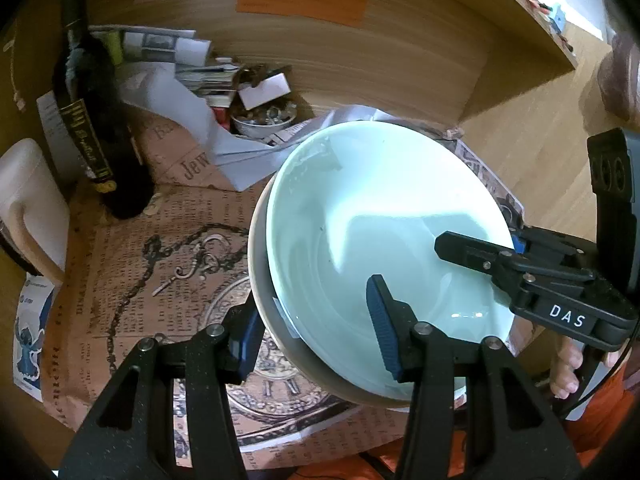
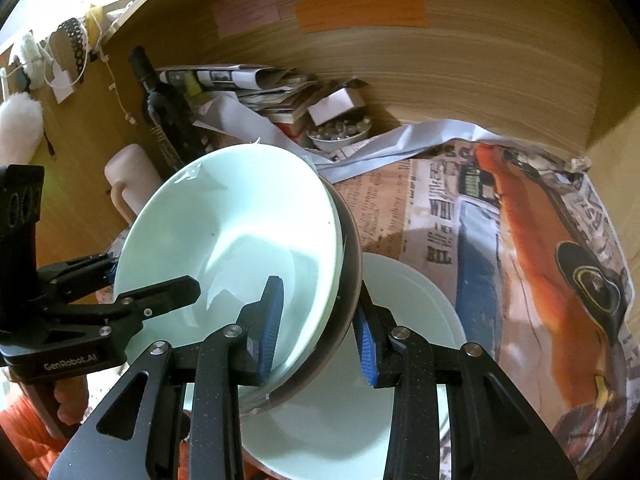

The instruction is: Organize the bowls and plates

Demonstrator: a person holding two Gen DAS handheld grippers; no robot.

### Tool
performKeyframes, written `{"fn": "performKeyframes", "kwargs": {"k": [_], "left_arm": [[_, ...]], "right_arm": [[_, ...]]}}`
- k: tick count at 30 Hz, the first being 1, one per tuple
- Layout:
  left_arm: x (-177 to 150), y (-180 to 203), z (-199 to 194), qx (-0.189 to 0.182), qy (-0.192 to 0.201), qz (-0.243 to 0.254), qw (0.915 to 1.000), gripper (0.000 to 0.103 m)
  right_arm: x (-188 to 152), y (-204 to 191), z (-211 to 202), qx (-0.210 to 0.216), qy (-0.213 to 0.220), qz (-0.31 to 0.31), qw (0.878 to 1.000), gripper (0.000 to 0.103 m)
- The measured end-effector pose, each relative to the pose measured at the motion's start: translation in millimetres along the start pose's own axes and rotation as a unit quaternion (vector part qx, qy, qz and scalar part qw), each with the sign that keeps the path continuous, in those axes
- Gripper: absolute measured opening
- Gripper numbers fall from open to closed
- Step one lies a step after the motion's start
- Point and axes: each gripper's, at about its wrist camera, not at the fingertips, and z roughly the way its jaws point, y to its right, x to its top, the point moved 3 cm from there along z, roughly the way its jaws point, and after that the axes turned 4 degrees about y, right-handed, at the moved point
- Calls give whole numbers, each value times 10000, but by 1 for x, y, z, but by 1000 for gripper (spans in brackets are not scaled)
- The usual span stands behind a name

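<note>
A pale green bowl sits nested in a grey-beige bowl, and the pair is tilted and held up above the newspaper. My left gripper is shut on the near rim of the two bowls, one blue pad inside and one outside. From the right, my right gripper clamps the opposite rim. In the right wrist view, the right gripper pinches the green bowl and the grey bowl together, while the left gripper holds the far left rim. A pale plate lies below them.
Newspaper covers the surface. A dark bottle, a white jug, a small bowl of trinkets and piled papers stand at the back against a wooden wall. A person's fingers hold the right gripper's handle.
</note>
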Motion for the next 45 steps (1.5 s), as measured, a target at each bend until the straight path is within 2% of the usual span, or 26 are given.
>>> {"fn": "performKeyframes", "kwargs": {"k": [16,33,41,45], "left_arm": [[-11,34,12,-315,-253,359,9985,49],[-20,45,42,-390,-659,519,9957,49],[-19,47,44,-373,-612,634,9954,49],[-19,43,45,-498,-612,580,9952,49]], "right_arm": [[-27,29,-21,-297,-6,355,9989,31],[-44,50,-11,-373,-238,675,9967,31],[-45,55,-8,-299,-284,781,9961,31],[-45,57,-8,-257,-263,777,9963,32]]}}
